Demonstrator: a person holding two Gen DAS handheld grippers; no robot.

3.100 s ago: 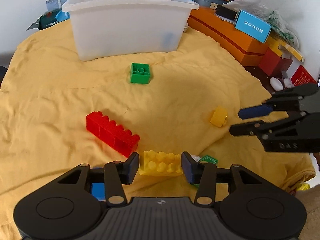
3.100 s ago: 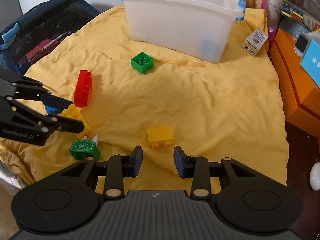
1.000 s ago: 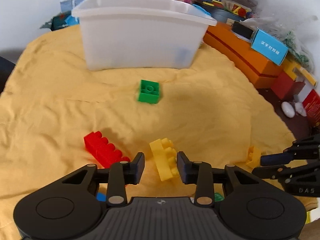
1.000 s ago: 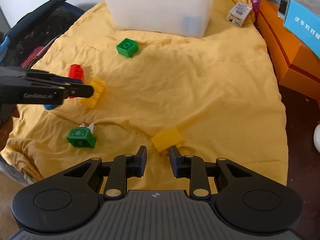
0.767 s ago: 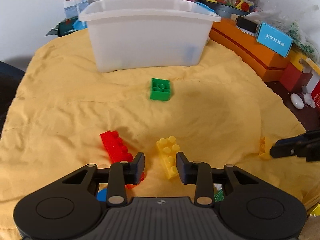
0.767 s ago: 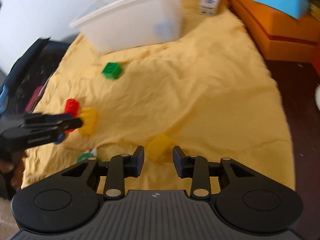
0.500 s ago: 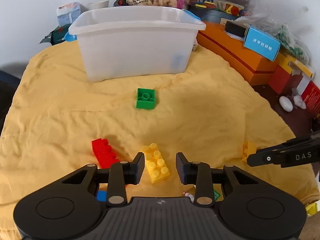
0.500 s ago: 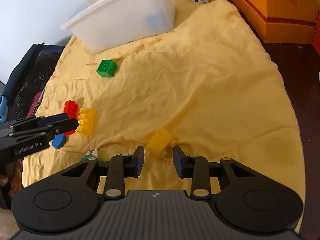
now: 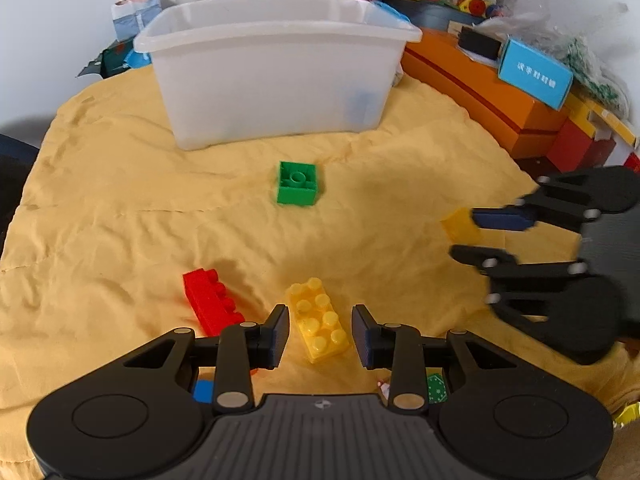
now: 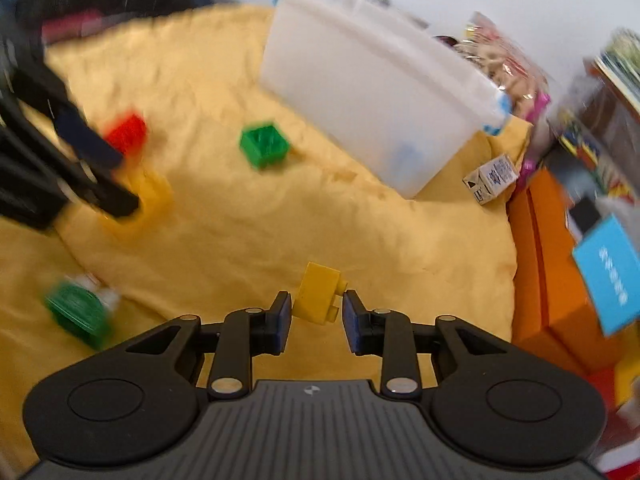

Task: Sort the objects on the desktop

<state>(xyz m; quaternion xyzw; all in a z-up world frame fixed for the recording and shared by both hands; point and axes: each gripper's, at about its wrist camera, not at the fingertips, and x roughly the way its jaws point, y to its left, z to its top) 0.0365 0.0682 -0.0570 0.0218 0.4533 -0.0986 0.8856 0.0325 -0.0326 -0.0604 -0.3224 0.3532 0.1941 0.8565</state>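
Yellow cloth (image 9: 120, 216), both hand-held grippers apart: left (image 9: 320, 334), right (image 10: 314, 316) closing round yellow brick (image 10: 318, 294)

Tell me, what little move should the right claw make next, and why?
Probably finish squeezing shut on the small yellow block. That block already sits between the right claw's pads, which are closing but seem not yet pressed on it. Once gripped, it could go to the white bin. The left claw likewise straddles the long yellow brick.

Each wrist camera looks forward and down along its own fingers, close over the yellow cloth (image 9: 120, 208); both views share the white bin (image 9: 272, 72) and green brick (image 9: 297, 189).
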